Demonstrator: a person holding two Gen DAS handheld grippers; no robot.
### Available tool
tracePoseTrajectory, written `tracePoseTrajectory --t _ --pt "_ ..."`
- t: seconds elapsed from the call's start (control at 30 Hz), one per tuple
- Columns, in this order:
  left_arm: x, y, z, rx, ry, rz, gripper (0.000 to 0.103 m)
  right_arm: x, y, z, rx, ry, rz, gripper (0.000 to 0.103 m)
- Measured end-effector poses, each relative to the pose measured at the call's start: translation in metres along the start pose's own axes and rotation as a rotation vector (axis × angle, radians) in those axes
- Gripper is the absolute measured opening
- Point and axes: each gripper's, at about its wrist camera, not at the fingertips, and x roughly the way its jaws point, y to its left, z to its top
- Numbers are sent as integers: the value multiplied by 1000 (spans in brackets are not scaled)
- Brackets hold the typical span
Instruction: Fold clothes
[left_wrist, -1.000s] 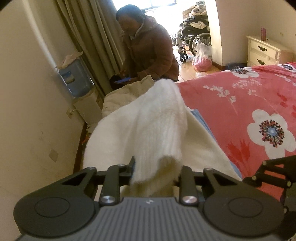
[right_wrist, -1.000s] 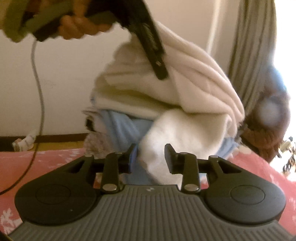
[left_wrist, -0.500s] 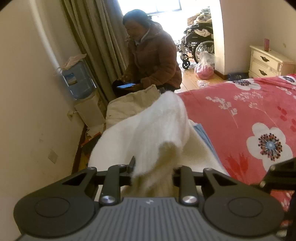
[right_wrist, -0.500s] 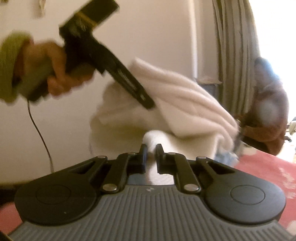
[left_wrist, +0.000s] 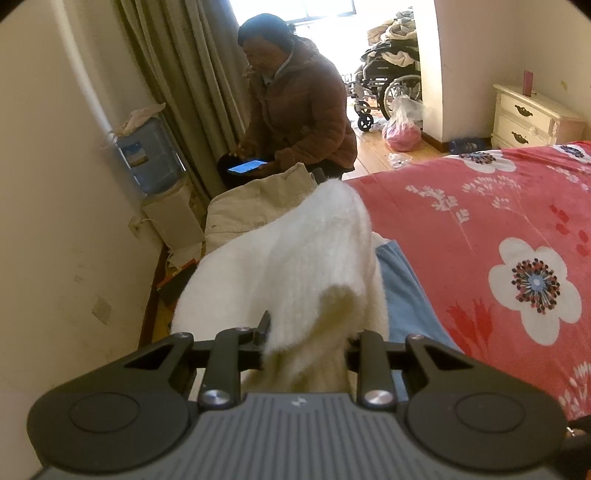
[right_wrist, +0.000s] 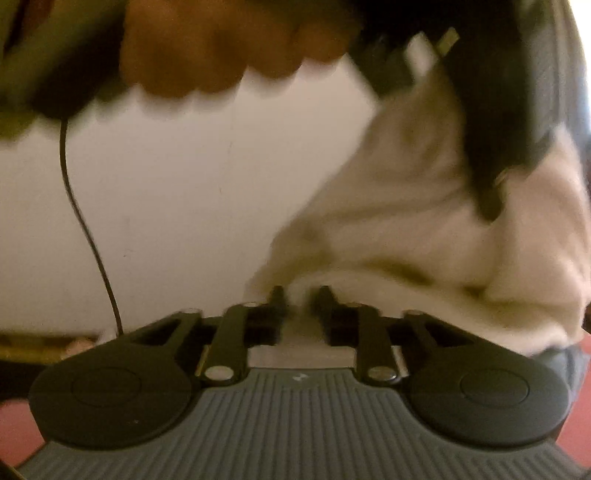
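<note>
A white fluffy sweater (left_wrist: 295, 266) rises from my left gripper (left_wrist: 308, 332), which is shut on a bunched fold of it. The sweater drapes forward over a blue garment (left_wrist: 406, 295) on the red flowered bedspread (left_wrist: 480, 221). In the blurred right wrist view the same sweater (right_wrist: 424, 229) hangs from the left gripper's black fingers (right_wrist: 484, 177), under the person's hand (right_wrist: 207, 48). My right gripper (right_wrist: 301, 297) sits just below the sweater's lower edge, its jaws opening. A gap shows between them, and the blur hides whether cloth lies in it.
A person in a brown coat (left_wrist: 299, 110) sits by the curtain with a phone. A water dispenser (left_wrist: 151, 158) stands against the left wall. A beige cover (left_wrist: 251, 206) lies beyond the sweater. A wheelchair (left_wrist: 391, 74) and nightstand (left_wrist: 528, 118) stand farther back. A cable (right_wrist: 85, 229) hangs down the wall.
My right gripper closed almost fully, then parted again, and swung sideways so the hand and left gripper loom close above it. My left gripper kept its hold with little movement.
</note>
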Motion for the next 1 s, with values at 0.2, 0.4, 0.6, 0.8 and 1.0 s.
tracePoseTrajectory --t 0.2,0.4,0.6,0.8,1.0 --pt "-1 5 -3 -1 -12 -18 27 -76 -32 -9 151 -197 -52 40" --pt "-1 5 -1 -13 -8 -22 27 -61 -113 -8 415 -131 -122 28" --pt "-1 1 3 -16 4 -20 27 2 -67 -16 237 11 81 30" --pt "-3 -4 0 5 10 -31 27 -13 -50 -22 147 1 134 29" --pt "0 -24 -14 59 -1 -33 28 -62 -87 -37 386 -92 119 29"
